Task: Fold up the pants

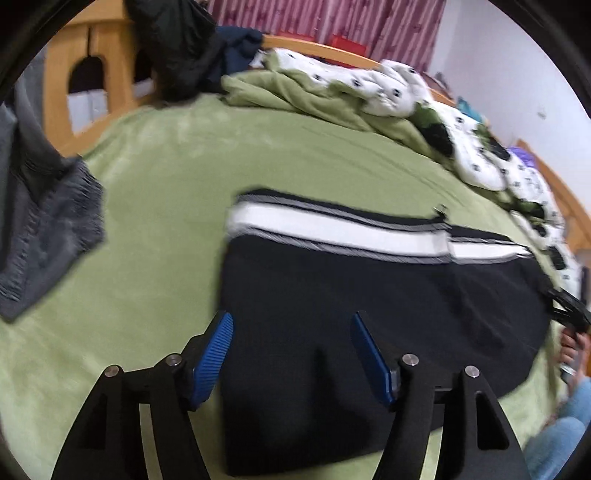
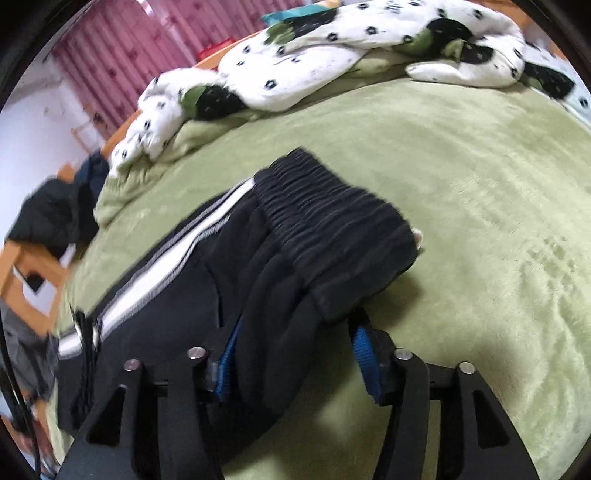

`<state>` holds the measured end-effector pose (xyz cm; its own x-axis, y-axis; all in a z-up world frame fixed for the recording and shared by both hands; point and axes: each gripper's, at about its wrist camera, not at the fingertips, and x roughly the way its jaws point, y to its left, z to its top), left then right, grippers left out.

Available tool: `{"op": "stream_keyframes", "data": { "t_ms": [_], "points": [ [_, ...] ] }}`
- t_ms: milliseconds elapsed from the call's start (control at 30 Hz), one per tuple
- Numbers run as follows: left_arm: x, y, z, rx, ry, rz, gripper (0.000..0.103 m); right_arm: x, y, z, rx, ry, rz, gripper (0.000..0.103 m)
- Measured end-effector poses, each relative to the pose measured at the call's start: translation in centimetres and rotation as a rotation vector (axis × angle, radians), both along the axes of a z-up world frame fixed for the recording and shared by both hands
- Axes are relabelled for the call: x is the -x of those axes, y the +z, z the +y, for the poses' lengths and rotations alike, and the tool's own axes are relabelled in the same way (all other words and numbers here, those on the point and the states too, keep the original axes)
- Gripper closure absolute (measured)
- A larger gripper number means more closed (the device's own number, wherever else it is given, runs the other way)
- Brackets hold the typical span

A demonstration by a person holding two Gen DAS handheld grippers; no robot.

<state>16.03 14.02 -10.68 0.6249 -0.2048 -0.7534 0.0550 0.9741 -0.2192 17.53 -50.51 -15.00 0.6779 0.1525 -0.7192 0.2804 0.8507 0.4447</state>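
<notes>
A bed (image 1: 155, 173) under a green blanket filled the room; pink curtains (image 1: 332, 18) hung at twelve o'clock, a white wall (image 1: 517, 74) at two, a wooden bed frame (image 1: 62, 55) at ten.

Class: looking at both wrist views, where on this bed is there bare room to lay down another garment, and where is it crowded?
Bare green blanket lies between the grey garment and the black pants, and right of the waistband. The far edge is crowded with the spotted quilt.

Home bedroom, wood-frame bed (image 1: 332, 50), green blanket (image 1: 177, 177), pink curtains (image 2: 122, 62)
</notes>
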Motion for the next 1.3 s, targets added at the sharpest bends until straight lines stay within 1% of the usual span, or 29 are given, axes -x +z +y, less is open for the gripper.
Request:
{"op": "stream_keyframes", "data": {
  "t_ms": [33, 67, 100, 133, 200, 233, 267, 300, 333, 367, 433, 467, 500, 567, 600, 633, 667, 700, 733, 767, 867, 900, 967, 1067, 1133, 1167, 1200, 1267, 1300],
  "points": [
    [0.2, -0.7, -0.4, 0.018, -0.011, 0.012, 0.039, -0.6, -0.5, -0.4, -0.016, -0.023, 0.010, 0.036],
    [0.4, -1.2, -0.8, 0.018, -0.017, 0.022, 0.039, -1.1, -0.8, -0.6, -0.022, -0.030, 0.017, 0.035],
    [0.4, -2.4, -1.4, -0.002, -0.022, 0.048, 0.039, -1.7, -1.0, -0.7, -0.021, -0.040, 0.018, 0.038],
    [0.5, -3.4, -1.8, -0.020, -0.020, 0.064, 0.039, -1.9, -0.8, -0.6, 0.003, -0.045, 0.008, 0.042],
    [0.9, -4.5, -2.5, -0.059, -0.004, 0.055, 0.039, -1.8, 0.7, 0.0, 0.074, -0.009, -0.059, 0.050],
    [1.3, -4.4, -2.8, -0.081, 0.001, 0.041, 0.038, -1.4, 1.6, 0.3, 0.108, 0.005, -0.110, 0.050],
    [1.4, -4.2, -3.1, -0.090, 0.004, 0.041, 0.038, -1.1, 2.1, 0.4, 0.117, 0.004, -0.137, 0.050],
    [1.5, -3.7, -3.3, -0.077, 0.005, 0.050, 0.038, -1.2, 2.0, 0.6, 0.121, -0.003, -0.125, 0.050],
    [1.7, -3.4, -3.3, -0.036, -0.004, 0.048, 0.038, -1.5, 1.5, 0.7, 0.130, -0.003, -0.083, 0.048],
    [1.9, -3.0, -3.3, 0.011, -0.018, 0.041, 0.038, -2.0, 0.7, 0.6, 0.134, 0.011, -0.020, 0.046],
    [2.3, -2.9, -3.6, 0.044, -0.033, 0.044, 0.037, -1.9, -0.6, 0.1, 0.129, 0.028, 0.050, 0.044],
    [2.4, -3.1, -3.8, 0.035, -0.034, 0.049, 0.037, -1.6, -0.7, 0.0, 0.117, 0.033, 0.047, 0.043],
    [2.7, -3.5, -4.2, 0.000, -0.037, 0.054, 0.037, -0.8, -0.5, -0.1, 0.109, 0.034, 0.041, 0.042],
    [3.6, -3.7, -4.9, -0.059, -0.049, 0.033, 0.037, 0.6, 0.6, 0.2, 0.160, 0.026, 0.052, 0.042],
    [4.0, -3.5, -5.1, -0.072, -0.051, 0.029, 0.037, 1.2, 1.2, 0.5, 0.192, 0.031, 0.054, 0.042],
    [4.4, -3.2, -5.1, -0.067, -0.056, 0.030, 0.037, 1.9, 2.2, 1.1, 0.244, 0.036, 0.060, 0.042],
    [4.7, -2.9, -4.9, -0.045, -0.058, 0.033, 0.037, 2.3, 2.8, 1.5, 0.275, 0.038, 0.062, 0.042],
    [4.8, -2.6, -4.6, -0.026, -0.056, 0.035, 0.037, 2.9, 4.0, 2.4, 0.322, 0.042, 0.055, 0.042],
    [5.4, -2.3, -4.0, 0.009, -0.041, 0.035, 0.037, 3.4, 5.3, 3.5, 0.361, 0.049, 0.047, 0.042],
    [5.5, -2.1, -3.7, 0.021, -0.032, 0.033, 0.037, 3.7, 6.1, 4.3, 0.376, 0.061, 0.041, 0.042],
    [6.6, -1.4, -1.9, 0.050, 0.024, 0.015, 0.037, 3.9, 9.3, 8.9, 0.398, 0.149, -0.002, 0.042],
    [6.9, -1.4, -1.5, 0.055, 0.036, 0.014, 0.037, 3.8, 9.9, 10.1, 0.396, 0.170, -0.011, 0.042],
    [7.5, -1.2, -0.4, 0.076, 0.061, 0.016, 0.037, 3.5, 11.2, 14.1, 0.359, 0.251, -0.033, 0.042],
    [8.4, -1.2, 1.4, 0.074, 0.110, 0.027, 0.037, 3.2, 11.4, 19.6, 0.288, 0.377, -0.032, 0.042],
    [8.8, -1.4, 2.3, 0.079, 0.138, 0.040, 0.037, 2.9, 10.5, 23.9, 0.234, 0.479, 0.011, 0.042],
    [9.1, -1.5, 2.8, 0.089, 0.143, 0.045, 0.037, 2.6, 10.1, 25.7, 0.226, 0.516, 0.033, 0.044],
    [9.4, -1.6, 3.2, 0.100, 0.146, 0.046, 0.037, 2.6, 9.9, 27.0, 0.225, 0.544, 0.042, 0.049],
    [10.1, -1.7, 3.8, 0.115, 0.149, 0.041, 0.037, 2.6, 9.4, 29.6, 0.247, 0.586, 0.050, 0.055],
    [10.4, -1.8, 4.1, 0.121, 0.152, 0.036, 0.037, 2.6, 9.3, 30.4, 0.249, 0.600, 0.052, 0.056]
  ]
}}
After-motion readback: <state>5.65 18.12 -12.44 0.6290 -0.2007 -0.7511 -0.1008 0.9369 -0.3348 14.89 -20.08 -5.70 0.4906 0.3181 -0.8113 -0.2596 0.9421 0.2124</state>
